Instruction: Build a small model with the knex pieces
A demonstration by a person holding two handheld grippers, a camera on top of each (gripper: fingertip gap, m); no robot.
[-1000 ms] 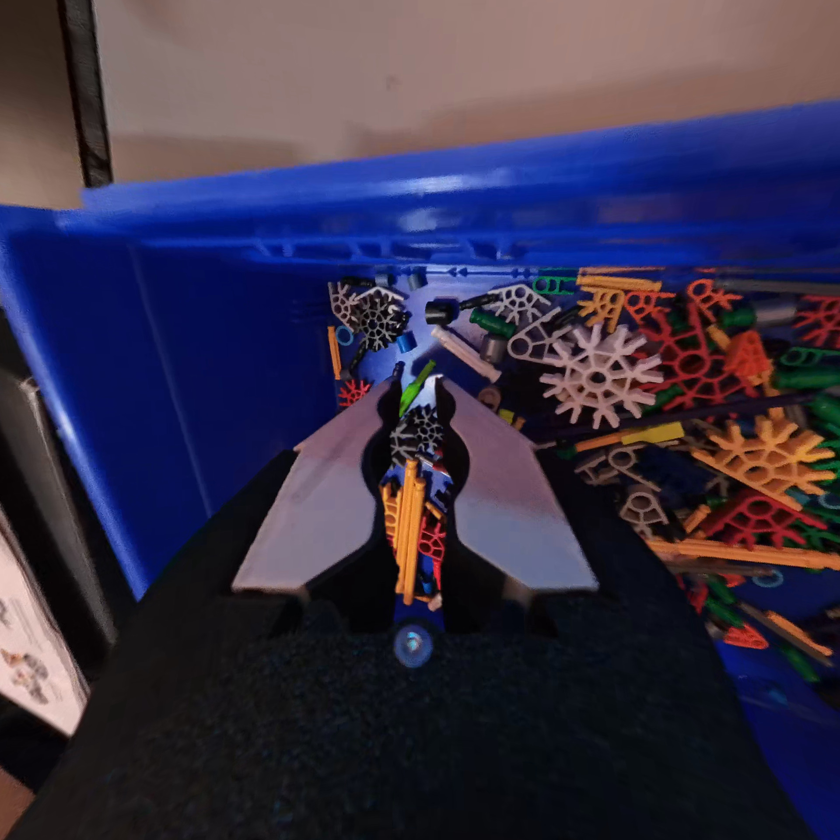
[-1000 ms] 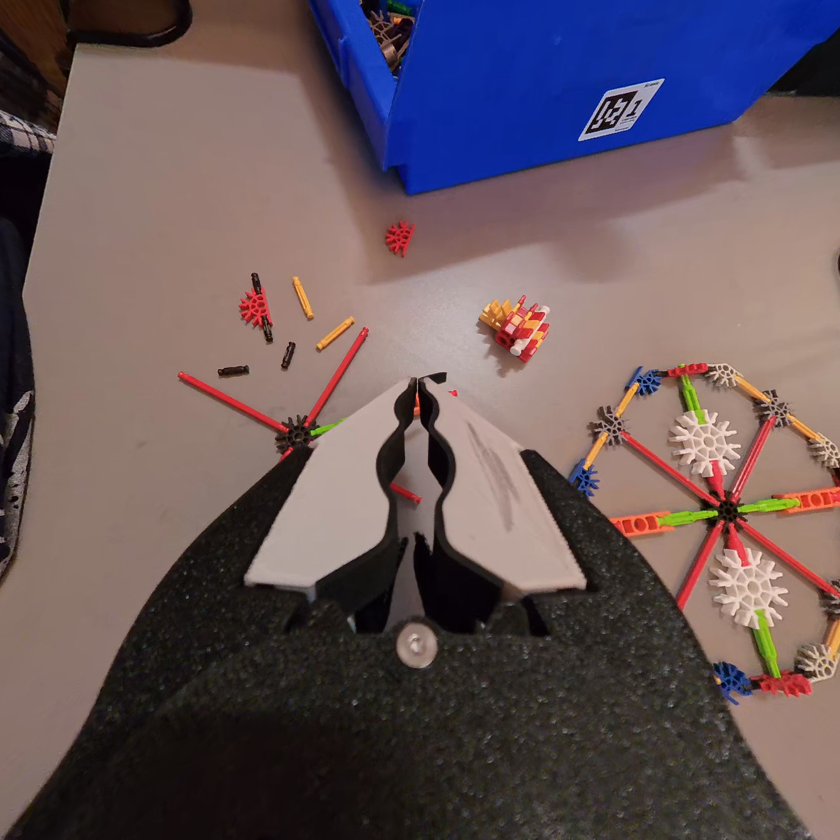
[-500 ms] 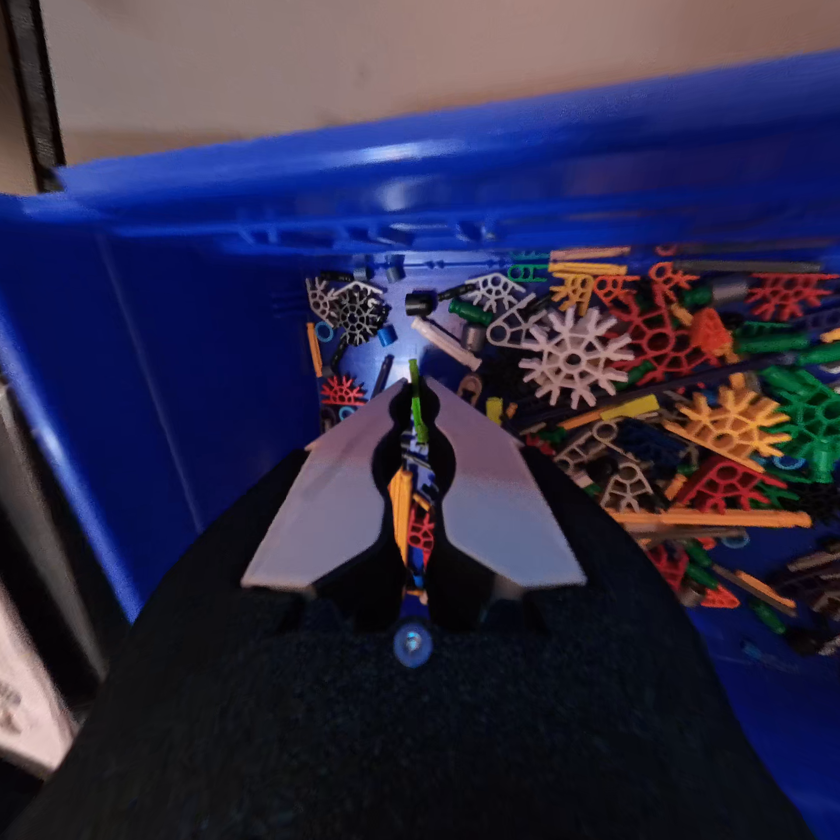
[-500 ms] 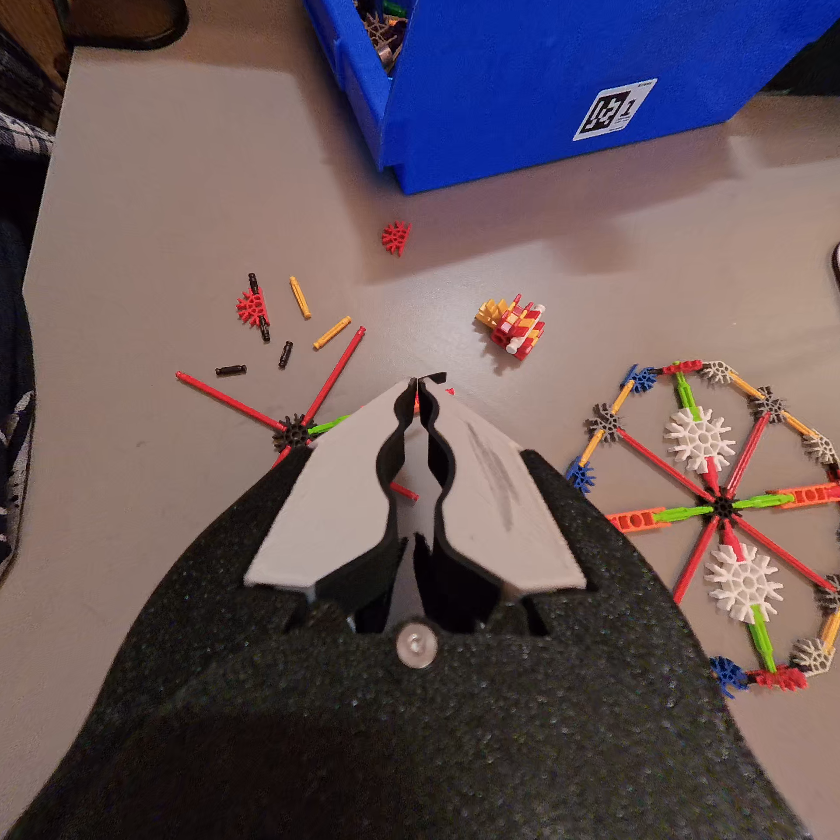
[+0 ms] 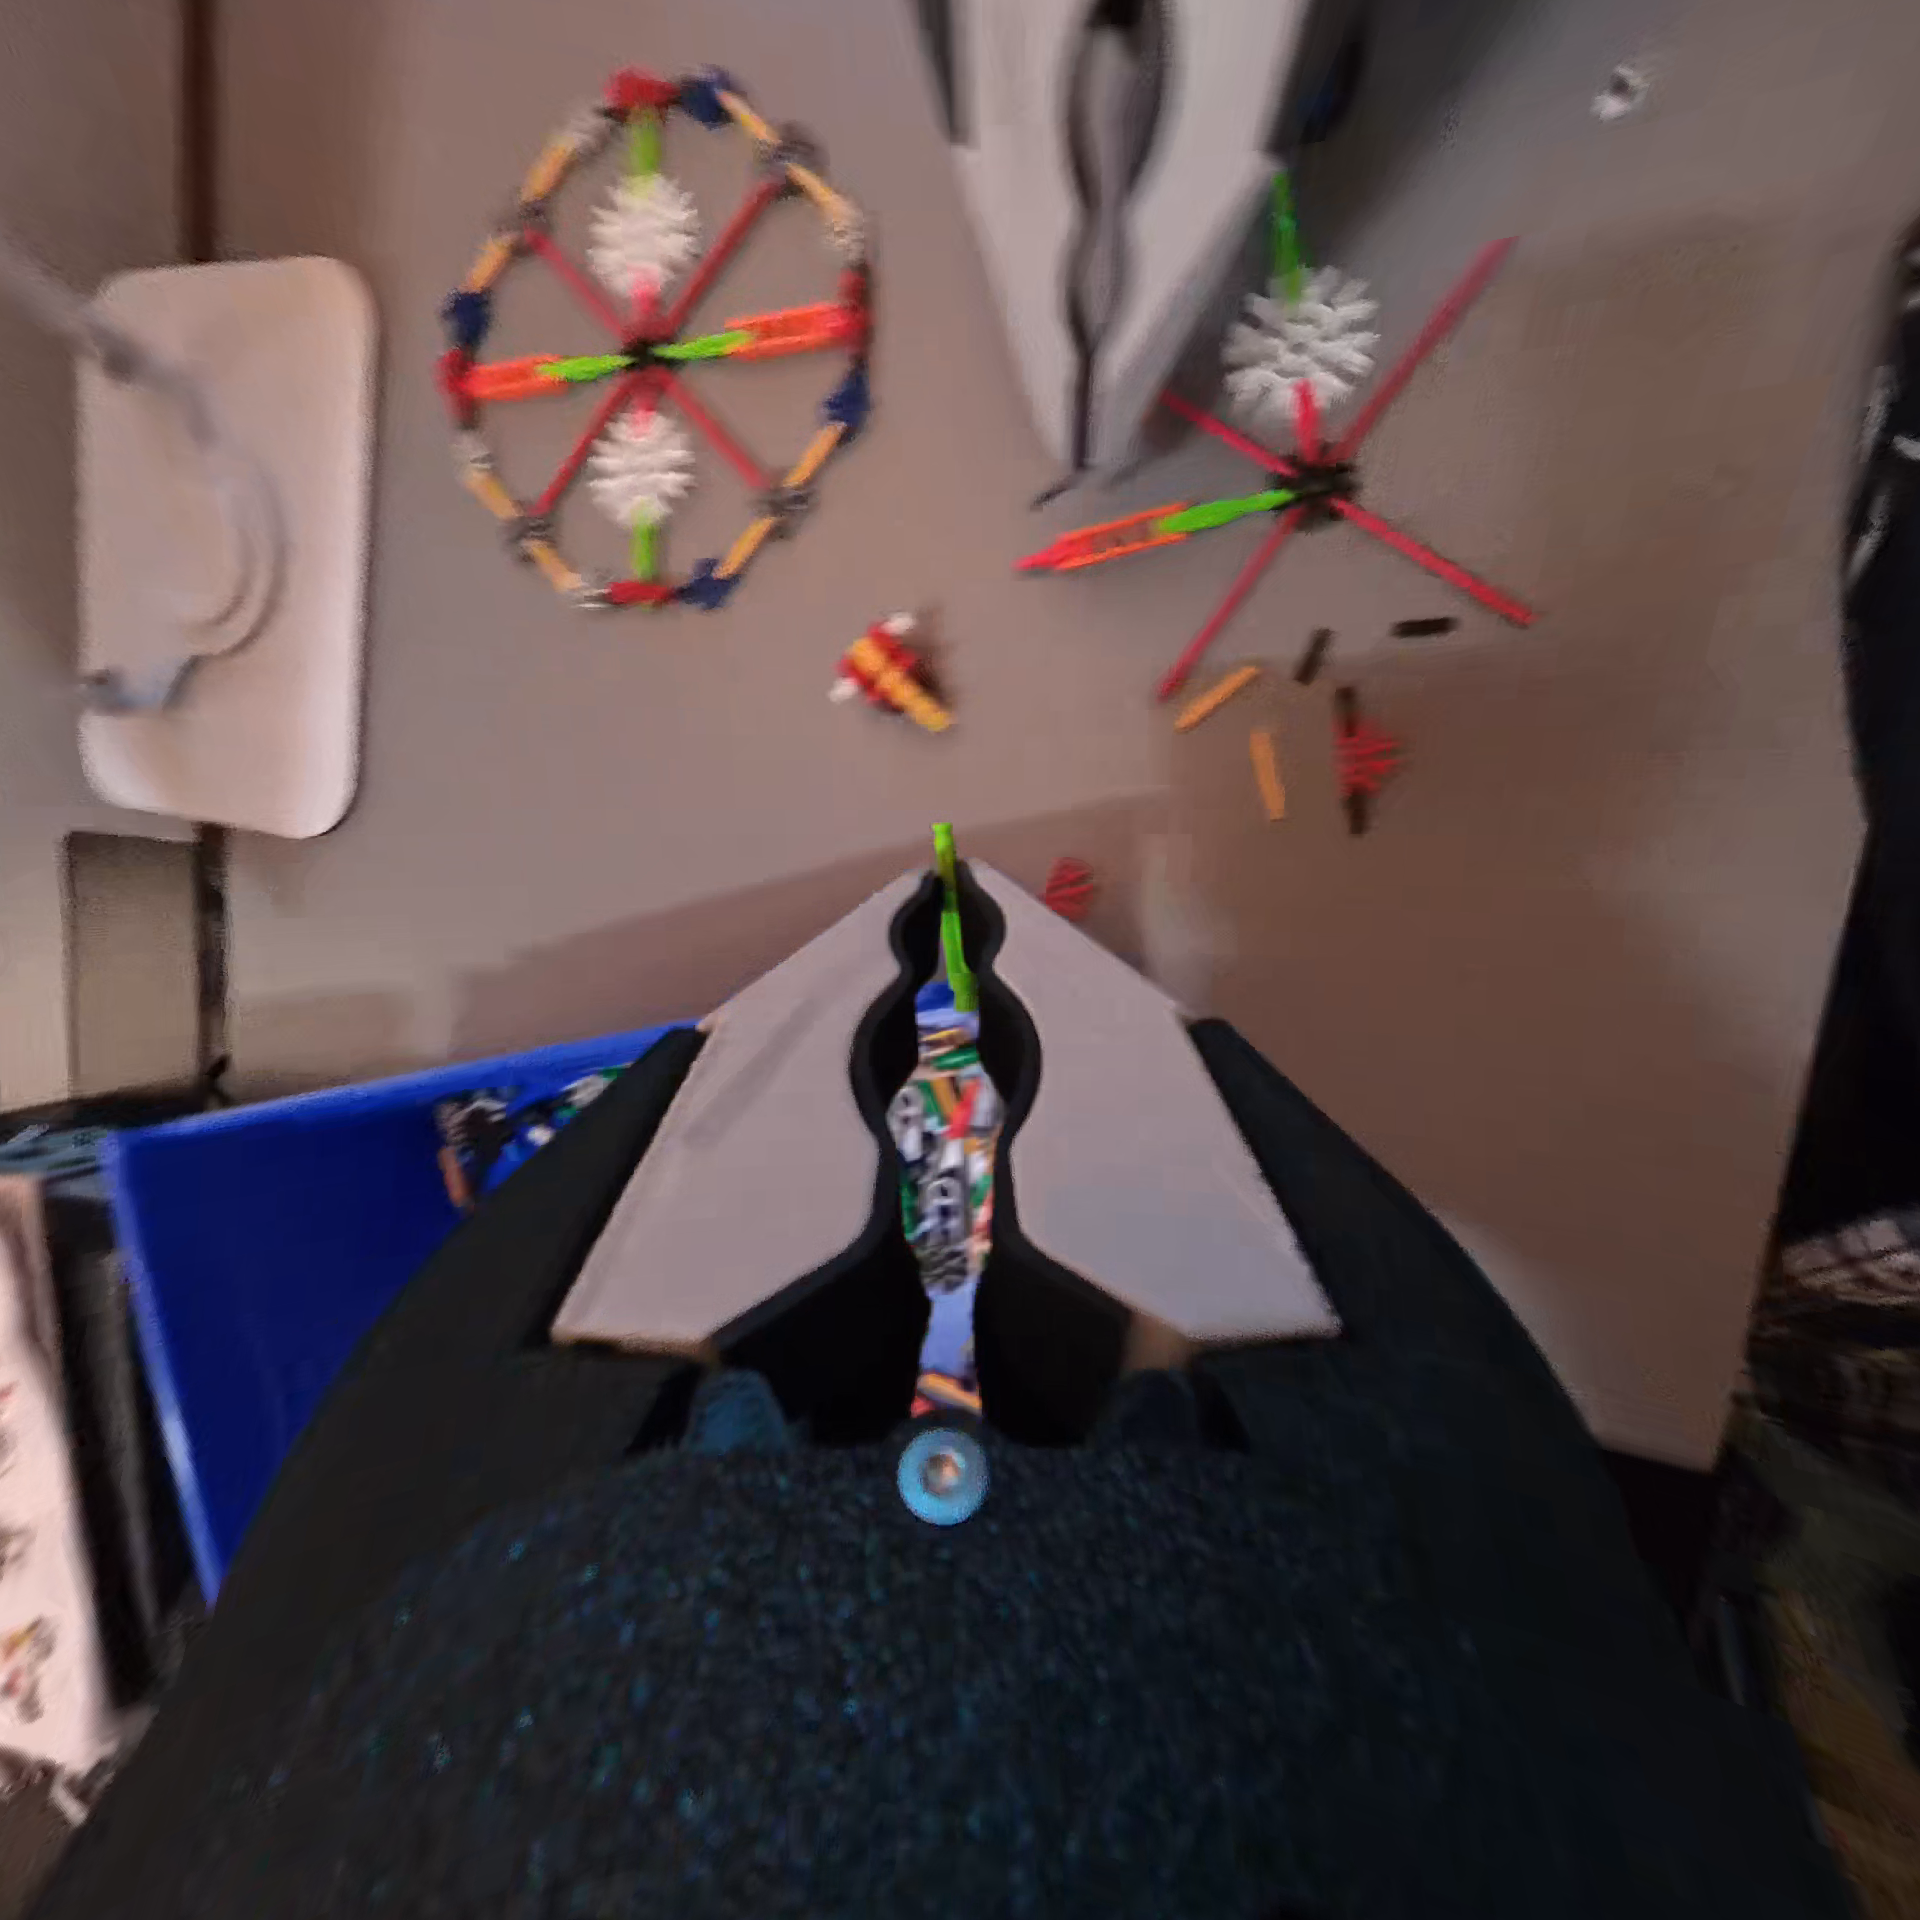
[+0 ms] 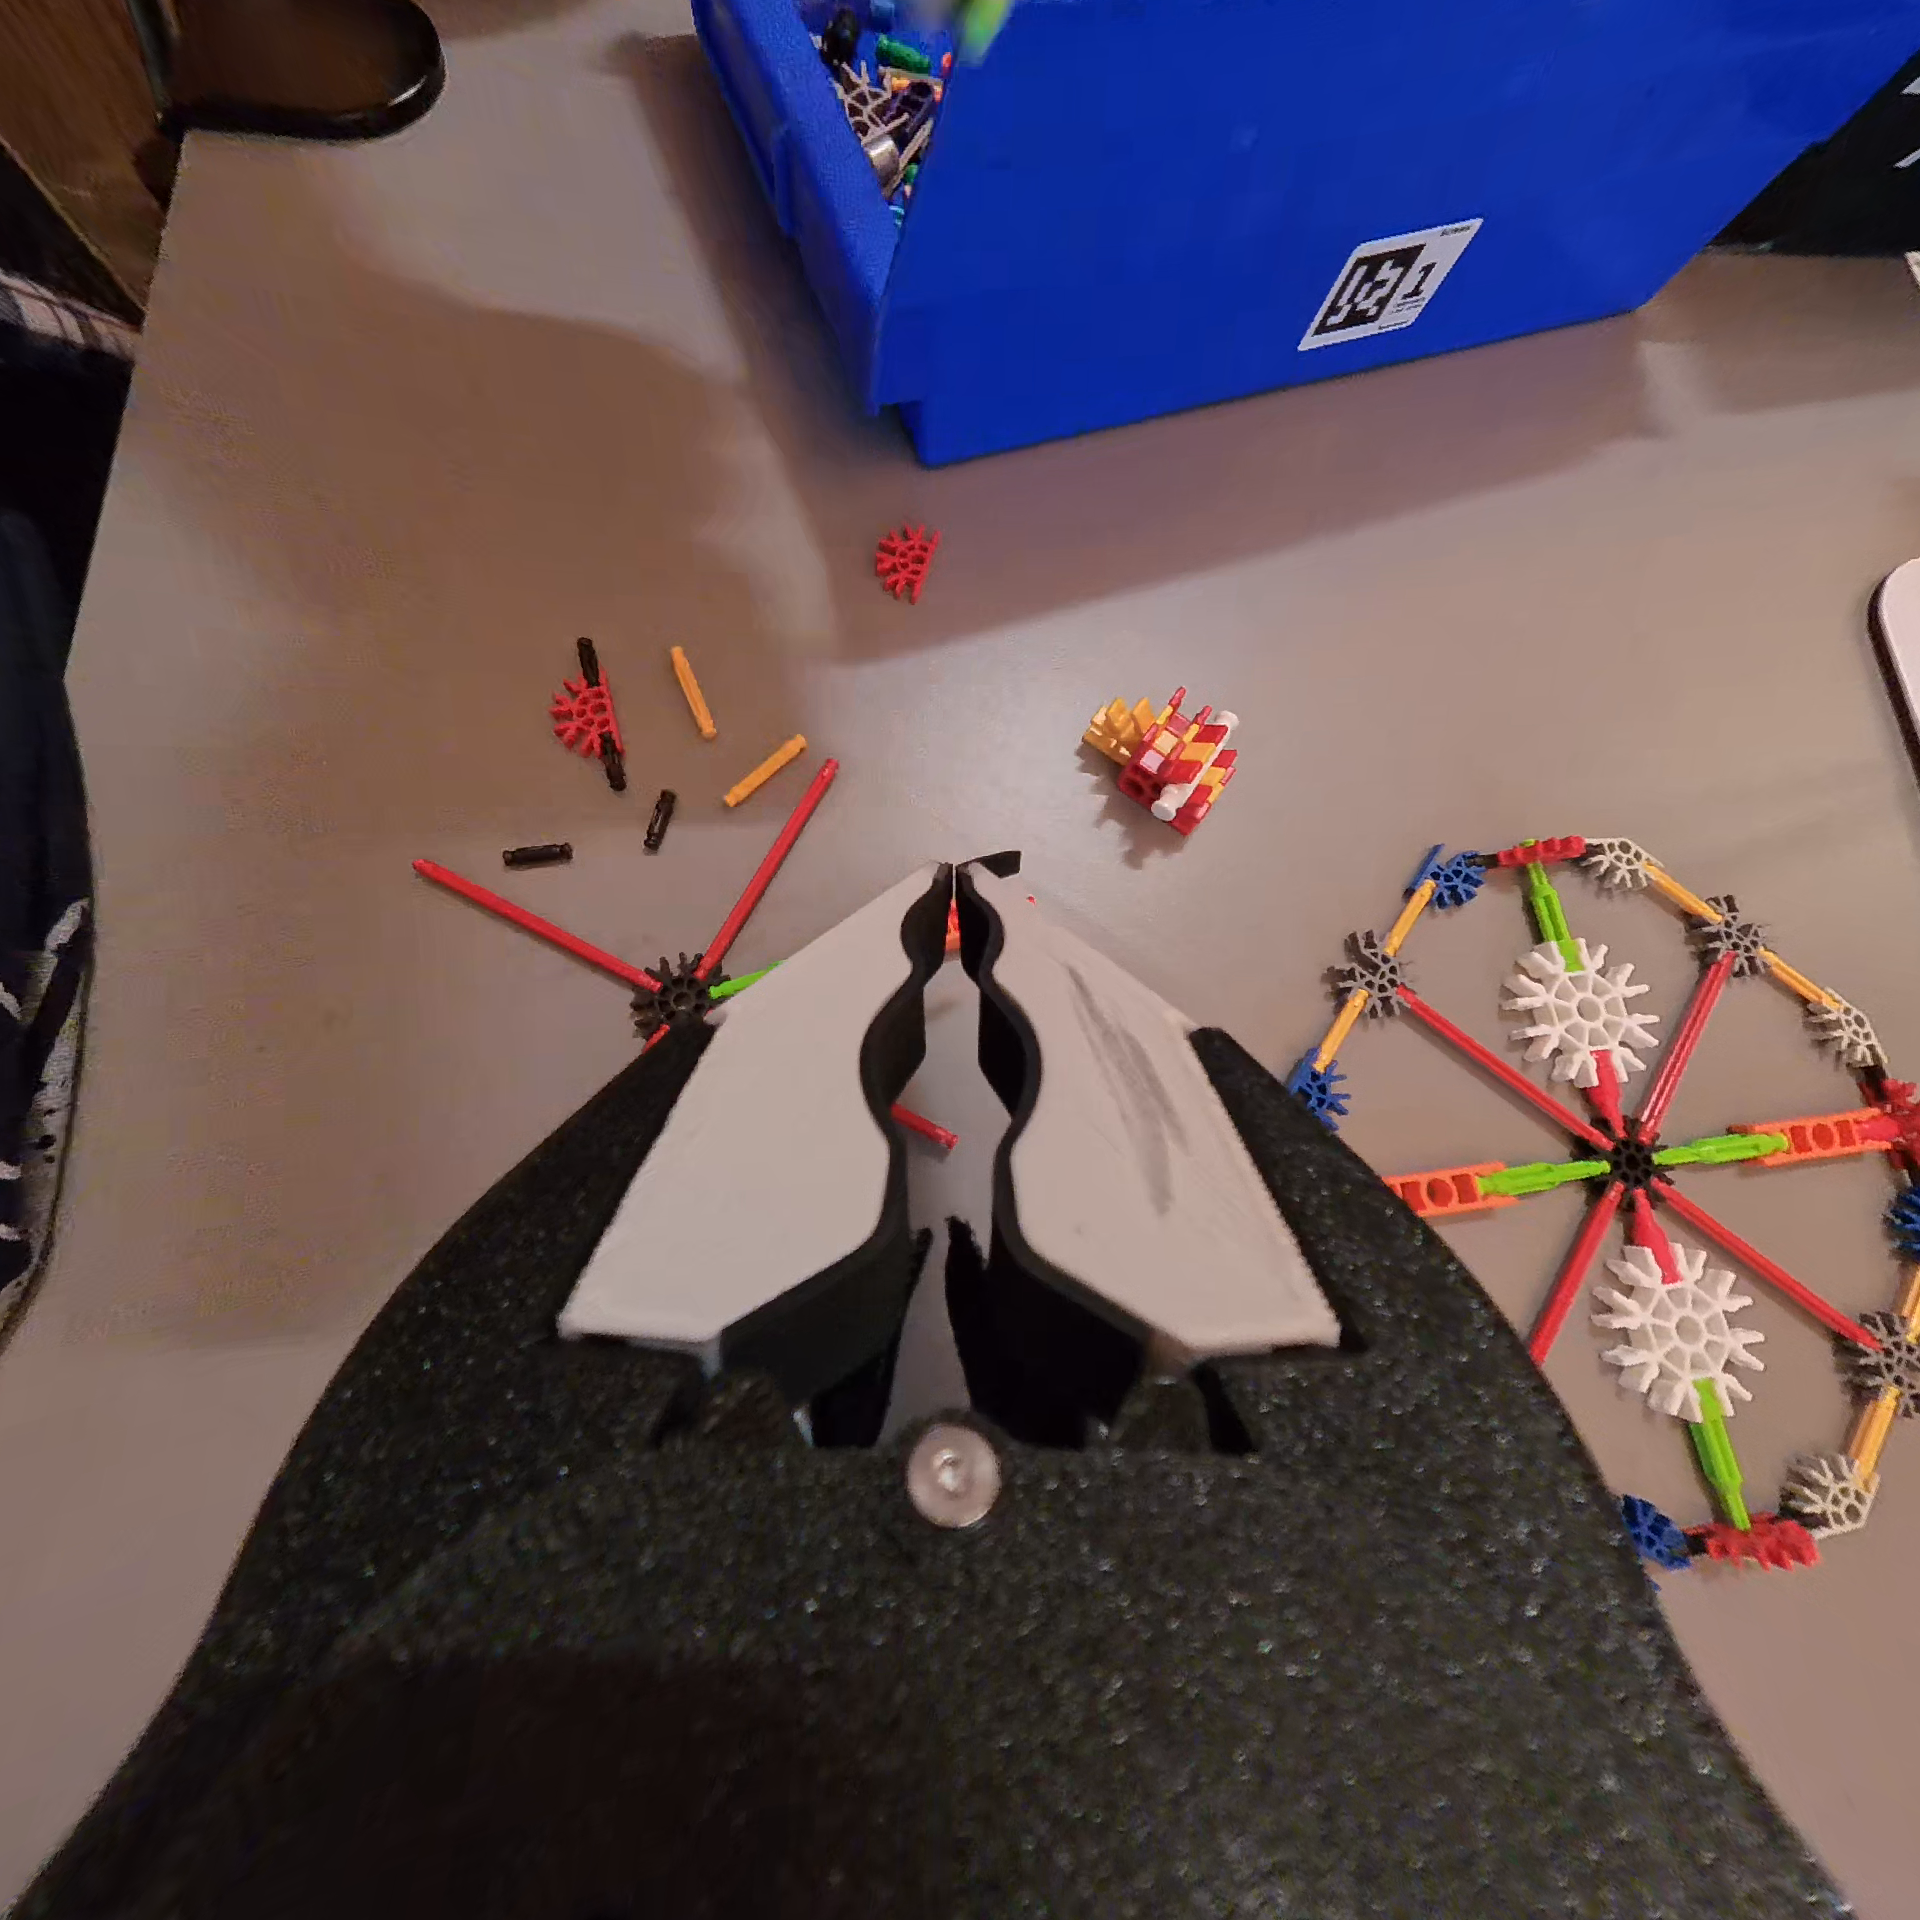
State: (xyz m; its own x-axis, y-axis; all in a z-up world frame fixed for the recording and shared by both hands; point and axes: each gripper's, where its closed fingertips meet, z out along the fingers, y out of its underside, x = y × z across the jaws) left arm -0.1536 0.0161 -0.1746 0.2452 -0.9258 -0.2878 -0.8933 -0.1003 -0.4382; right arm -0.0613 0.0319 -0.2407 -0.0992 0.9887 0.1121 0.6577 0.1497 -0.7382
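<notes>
Since a second ago the left gripper (image 5: 943, 883) has risen out of the blue bin (image 5: 312, 1195), which now lies below and behind its fingers, and it faces the grey table (image 5: 623, 883). Its jaws, open over the loose parts then, are now closed on a green rod (image 5: 951, 925). The rod's long axis runs along the fingers, its tip projecting just past them toward the table. The right gripper (image 6: 954, 871) is unchanged: jaws together at the tips, low over the table, apparently pinching an orange-red piece (image 6: 952, 925) of the half-built spoked assembly (image 6: 675, 992). The finished wheel (image 6: 1631, 1153) lies to its right, well apart.
</notes>
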